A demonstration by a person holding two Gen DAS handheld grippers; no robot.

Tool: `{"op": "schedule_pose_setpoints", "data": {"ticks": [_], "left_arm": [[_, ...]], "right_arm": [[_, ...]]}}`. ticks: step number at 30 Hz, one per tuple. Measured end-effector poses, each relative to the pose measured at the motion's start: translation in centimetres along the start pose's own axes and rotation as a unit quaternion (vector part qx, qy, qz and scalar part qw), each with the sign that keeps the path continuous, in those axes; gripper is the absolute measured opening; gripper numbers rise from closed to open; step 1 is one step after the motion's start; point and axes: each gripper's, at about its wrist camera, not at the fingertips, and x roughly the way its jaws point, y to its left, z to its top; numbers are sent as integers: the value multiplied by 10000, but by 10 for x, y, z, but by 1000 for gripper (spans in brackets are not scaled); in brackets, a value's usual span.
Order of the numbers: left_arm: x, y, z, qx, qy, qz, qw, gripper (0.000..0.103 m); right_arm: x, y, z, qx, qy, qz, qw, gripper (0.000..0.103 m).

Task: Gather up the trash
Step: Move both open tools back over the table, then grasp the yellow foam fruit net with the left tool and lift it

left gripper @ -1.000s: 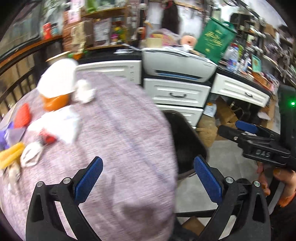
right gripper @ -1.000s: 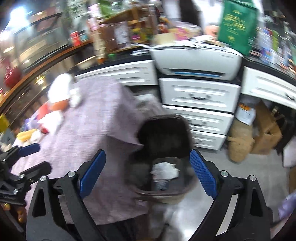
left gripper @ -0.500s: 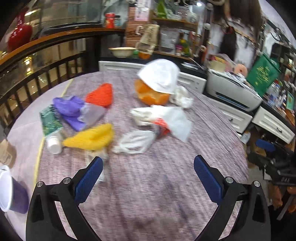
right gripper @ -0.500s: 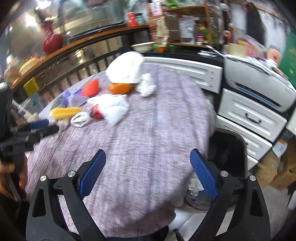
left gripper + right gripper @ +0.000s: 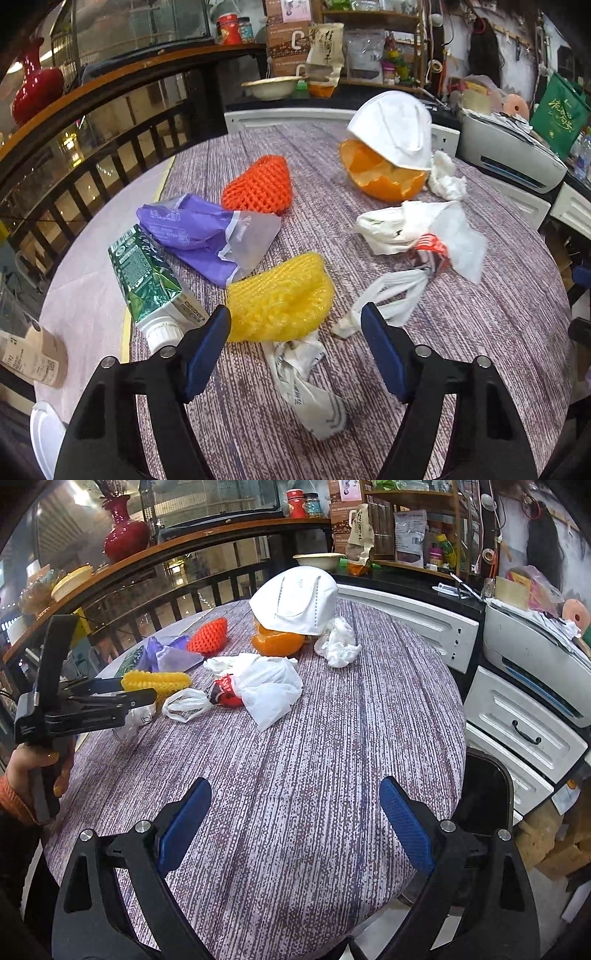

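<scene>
Trash lies on a round purple-clothed table point(image 5: 480, 332): a yellow foam net point(image 5: 280, 299), an orange foam net point(image 5: 258, 188), a purple bag point(image 5: 199, 236), a green carton point(image 5: 147, 280), white plastic bags point(image 5: 413, 225), a crumpled white wrapper point(image 5: 306, 384), orange peel point(image 5: 380, 177) under a white mask point(image 5: 395, 125), and a tissue point(image 5: 445, 177). My left gripper point(image 5: 295, 350) is open, low over the table, just before the yellow net and wrapper. My right gripper point(image 5: 295, 830) is open and empty over the table's near part. The dark bin point(image 5: 484, 797) stands right of the table.
White drawers point(image 5: 517, 731) and a printer point(image 5: 535, 650) stand to the right. A dark railing point(image 5: 207, 590) curves behind the table. A paper cup point(image 5: 33, 358) and a white lid point(image 5: 44, 435) sit at the table's left edge. Cardboard point(image 5: 546, 834) lies on the floor.
Both grippers swung from the bin and floor side back over the table. My left gripper moved closer to the yellow net and wrapper. Both stayed open.
</scene>
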Motion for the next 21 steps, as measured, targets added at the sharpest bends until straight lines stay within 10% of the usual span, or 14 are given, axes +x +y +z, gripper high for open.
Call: {"op": "schedule_pose_setpoints", "data": {"ticks": [12,21], "left_arm": [[5,19,8,-327,62,-54,9994,22],[-19,11,15,-356,-422,-168,9983,16]], "right_arm": [[10,4,4,-35,76,40,10000,91],[28,14,17,-100,85,232,9996,91]]}}
